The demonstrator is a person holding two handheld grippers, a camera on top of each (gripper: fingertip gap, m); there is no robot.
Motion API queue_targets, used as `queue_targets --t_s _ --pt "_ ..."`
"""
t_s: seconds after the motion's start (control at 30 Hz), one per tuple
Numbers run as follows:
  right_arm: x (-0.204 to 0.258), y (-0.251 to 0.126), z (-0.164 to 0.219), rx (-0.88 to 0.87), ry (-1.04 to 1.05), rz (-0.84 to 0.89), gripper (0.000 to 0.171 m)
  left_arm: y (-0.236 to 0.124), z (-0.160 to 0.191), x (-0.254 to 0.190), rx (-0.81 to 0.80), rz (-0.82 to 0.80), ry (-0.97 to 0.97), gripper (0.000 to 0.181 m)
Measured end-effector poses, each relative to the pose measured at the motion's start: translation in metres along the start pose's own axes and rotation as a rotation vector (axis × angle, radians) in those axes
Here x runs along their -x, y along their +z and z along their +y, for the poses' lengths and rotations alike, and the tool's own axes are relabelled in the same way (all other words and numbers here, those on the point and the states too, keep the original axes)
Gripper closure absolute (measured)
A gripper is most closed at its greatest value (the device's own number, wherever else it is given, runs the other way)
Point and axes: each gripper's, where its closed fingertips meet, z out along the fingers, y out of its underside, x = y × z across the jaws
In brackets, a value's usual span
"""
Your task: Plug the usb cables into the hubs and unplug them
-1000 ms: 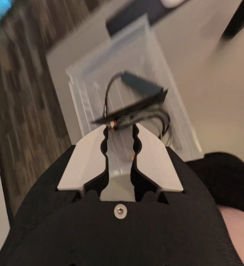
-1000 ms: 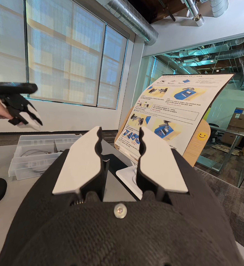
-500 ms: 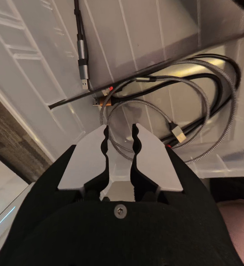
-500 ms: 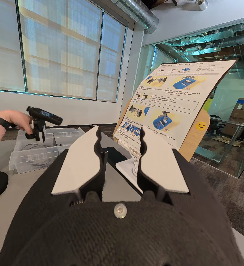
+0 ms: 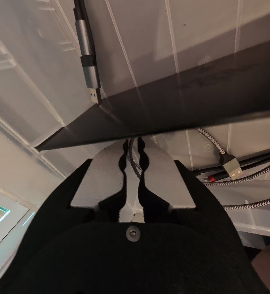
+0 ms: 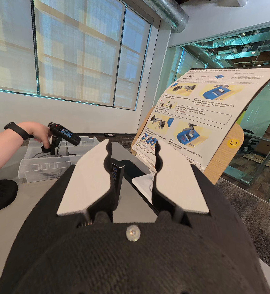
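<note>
Between the left fingers (image 5: pixel 108 171), a braided cloth-sheathed cable (image 5: pixel 132 160); beyond them a clear, glossy plastic bin (image 5: pixel 147 47), brushed-metal plug (image 5: pixel 91 76). Right of the right fingers (image 6: pixel 86 179), curved matt paper sheet (image 6: pixel 210 114) on pale wood board (image 6: pixel 226 162).

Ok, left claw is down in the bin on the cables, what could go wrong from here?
1. The left claw straddles the braided cable mid-cord, not at a plug; lifting there may drag the other loops along.
2. Its tips sit close under the black divider and could snag on it or push it.
</note>
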Motion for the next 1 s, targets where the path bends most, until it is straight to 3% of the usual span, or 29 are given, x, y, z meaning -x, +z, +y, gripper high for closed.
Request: queue_targets --t_s 0.03,0.3,0.53,0.63,0.8,1.0 --pt "0.001 0.0 0.0 0.002 -0.003 -0.003 0.118 0.001 0.0 0.002 0.005 -0.005 -0.01 0.175" --pt "0.006 -0.001 -0.003 0.016 -0.02 -0.027 0.118 -0.01 0.01 -0.008 0.049 0.139 -0.139 0.178" --pt "0.006 -0.004 -0.007 0.007 -0.024 -0.032 0.118 -0.068 0.024 0.001 -0.055 -0.026 -0.146 0.178" --pt "0.008 -0.003 -0.008 0.009 -0.029 -0.034 0.118 -0.115 0.031 0.011 -0.183 -0.182 -0.195 0.178" --pt "0.026 0.01 -0.005 0.019 -0.028 -0.083 0.118 -0.21 0.027 0.009 -0.568 -0.352 -0.303 0.178" --pt "0.107 0.05 0.011 0.038 0.012 -0.317 0.119 -0.285 0.018 -0.035 -0.866 -0.45 -0.186 0.178"
